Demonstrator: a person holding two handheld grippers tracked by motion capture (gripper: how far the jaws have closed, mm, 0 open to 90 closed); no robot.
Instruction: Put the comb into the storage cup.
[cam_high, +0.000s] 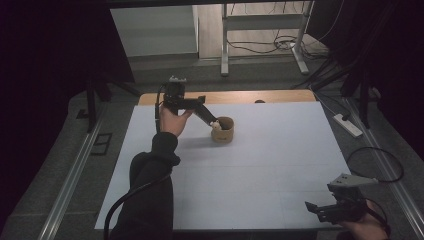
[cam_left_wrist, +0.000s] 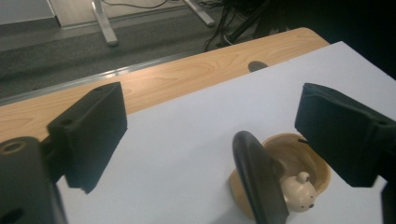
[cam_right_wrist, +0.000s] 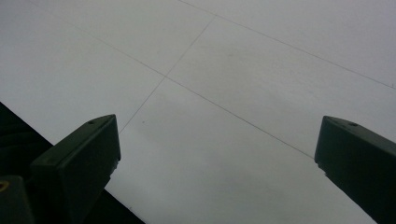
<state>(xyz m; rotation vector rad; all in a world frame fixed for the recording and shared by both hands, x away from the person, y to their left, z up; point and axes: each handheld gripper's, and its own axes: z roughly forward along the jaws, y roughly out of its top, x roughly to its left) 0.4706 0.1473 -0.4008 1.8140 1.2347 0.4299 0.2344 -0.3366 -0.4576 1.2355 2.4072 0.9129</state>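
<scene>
dark handle (cam_left_wrist: 259, 179) hides figurine (cam_left_wrist: 299, 190), bowl (cam_left_wrist: 299, 154) cropped

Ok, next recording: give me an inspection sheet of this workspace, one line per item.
Surface: white sheet over a wooden table; faint seams across it.
Job's things: wooden cup upright on the sheet; a small cream bear figure at its rim, beside a dark curved piece that I can't identify.
Clutter: nothing seen.
Tools: left tool over the cup, jaws apart, nothing gripped; right tool near the table's front right corner, jaws wide, nothing between them.
Cables: one along the left sleeve; a loop by the right tool; more on the floor.
Surroundings: grey floor, power strip, white frame legs.
</scene>
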